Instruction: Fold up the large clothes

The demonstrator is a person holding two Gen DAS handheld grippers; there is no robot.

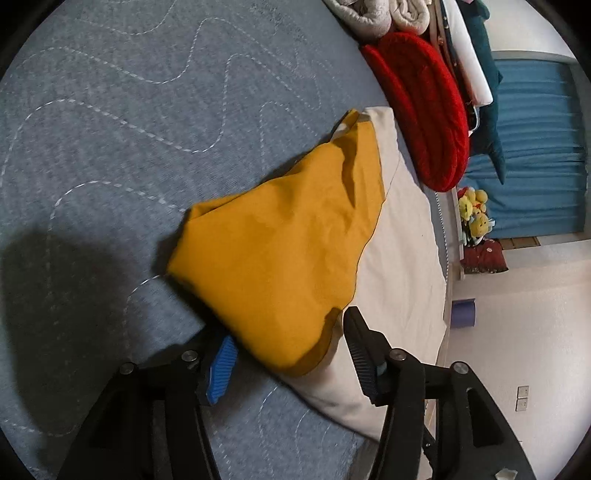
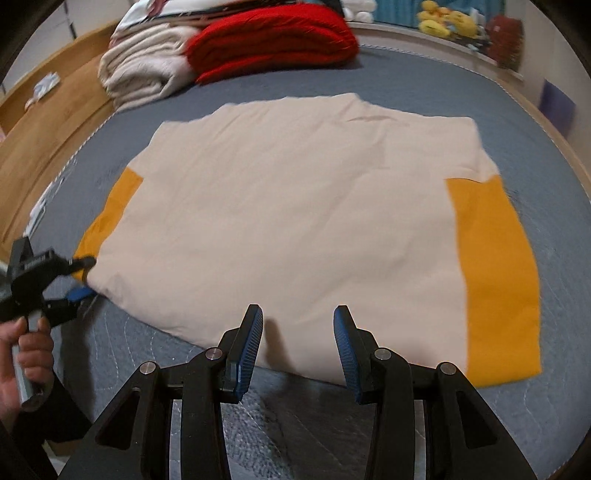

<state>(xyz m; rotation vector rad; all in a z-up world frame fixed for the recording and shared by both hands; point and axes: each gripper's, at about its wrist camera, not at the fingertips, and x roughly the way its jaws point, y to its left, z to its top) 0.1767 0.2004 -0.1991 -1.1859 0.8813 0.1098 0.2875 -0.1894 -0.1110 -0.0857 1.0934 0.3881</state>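
Grey quilted mattress (image 2: 424, 70) with pale wavy stitching, wooden frame (image 2: 44, 122) along one side. Cream garment (image 2: 288, 221) spread flat across it, mustard sleeves (image 2: 498, 280) at both sides. Left gripper (image 1: 291, 339) wide open, straddling the mustard sleeve (image 1: 280, 251), gripping nothing. Right gripper (image 2: 298, 332) open, empty, above the near hem. Beyond: red blanket (image 2: 273, 40), folded beige blankets (image 2: 144, 70), plush toys (image 2: 447, 22), blue curtain (image 1: 535, 147).

Left gripper (image 1: 291, 343), lower centre: jaws spread wide. Right gripper (image 2: 298, 332), lower centre: jaws apart. Hand (image 2: 26, 354) lower left, gripping handle.
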